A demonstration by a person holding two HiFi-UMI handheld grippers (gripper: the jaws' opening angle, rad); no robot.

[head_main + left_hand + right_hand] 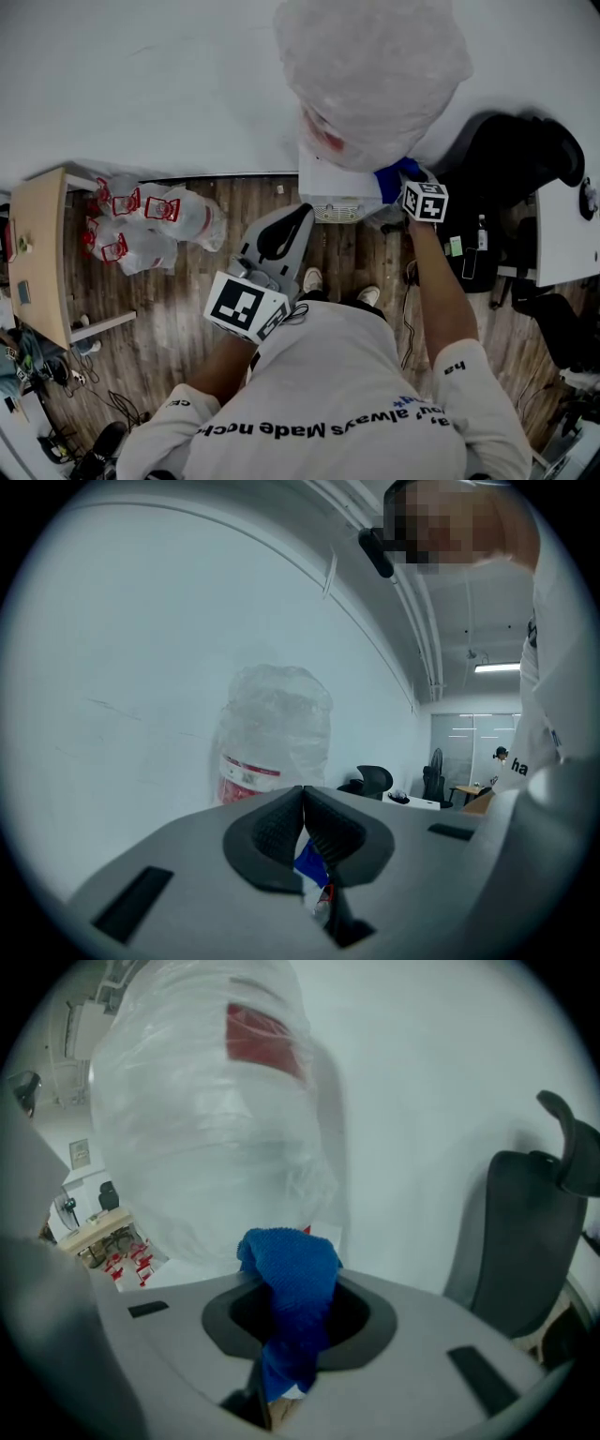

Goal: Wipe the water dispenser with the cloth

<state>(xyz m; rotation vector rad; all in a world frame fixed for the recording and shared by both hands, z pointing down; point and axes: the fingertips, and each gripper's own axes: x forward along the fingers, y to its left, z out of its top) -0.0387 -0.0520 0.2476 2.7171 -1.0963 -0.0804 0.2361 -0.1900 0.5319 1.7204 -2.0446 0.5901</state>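
Note:
The water dispenser (328, 183) is a white cabinet against the wall, topped by a large bottle (370, 75) wrapped in clear plastic with a red label. My right gripper (401, 180) is shut on a blue cloth (388, 182) at the cabinet's top right corner, just under the bottle. In the right gripper view the cloth (292, 1279) bulges out between the jaws, with the bottle (206, 1129) close behind. My left gripper (296, 217) hangs in front of the dispenser, apart from it. Its jaws meet at the tips with nothing between them (302, 795).
Plastic-wrapped packs with red print (150, 220) lie on the wooden floor at left, beside a wooden table (42, 253). A black office chair (516, 155) and a white desk (562, 234) stand at right. The person's shoes (312, 279) are just before the dispenser.

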